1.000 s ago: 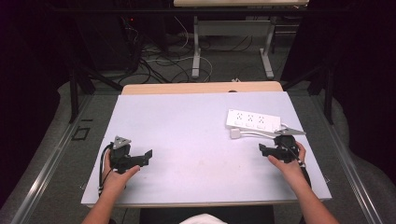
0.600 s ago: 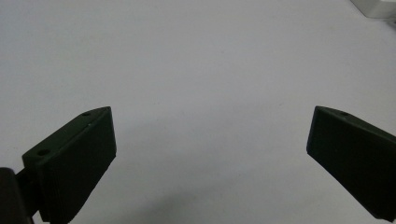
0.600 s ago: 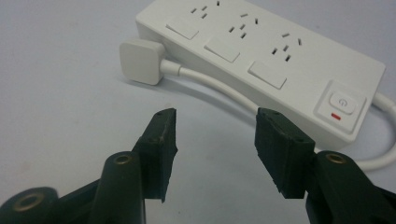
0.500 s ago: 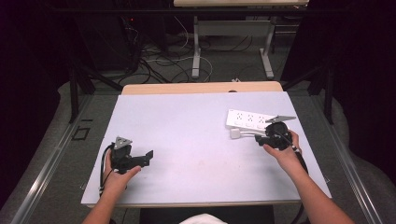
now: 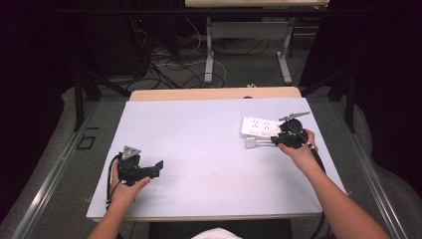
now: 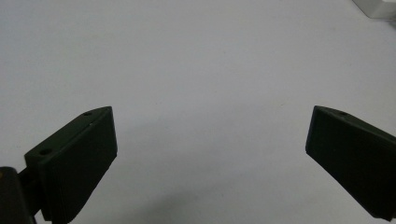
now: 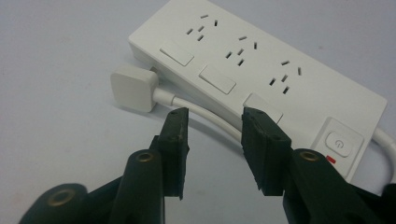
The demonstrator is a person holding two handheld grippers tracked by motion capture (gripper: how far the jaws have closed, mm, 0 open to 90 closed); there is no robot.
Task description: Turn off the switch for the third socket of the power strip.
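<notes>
A white power strip [image 5: 260,126] [image 7: 261,60] lies flat at the table's right side, sockets facing up. Its white plug [image 5: 250,143] [image 7: 133,87] rests on the table beside it, on a white cable [image 7: 198,111] looped back along the strip. My right gripper [image 5: 276,140] [image 7: 215,116] hovers low over that cable with its jaws a little apart, one on each side of it, and nothing is clamped. My left gripper [image 5: 155,169] [image 6: 210,140] rests at the front left with jaws spread wide over bare tabletop.
The pale grey table [image 5: 209,134] has a wooden strip [image 5: 214,93] along its far edge. The power strip's switch [image 7: 340,142] is at its near right end. Cables and desk legs [image 5: 209,55] lie on the dark floor beyond.
My right gripper has moved away from the person and leftward, from the table's right edge to the power strip's cable. The left gripper has stayed put.
</notes>
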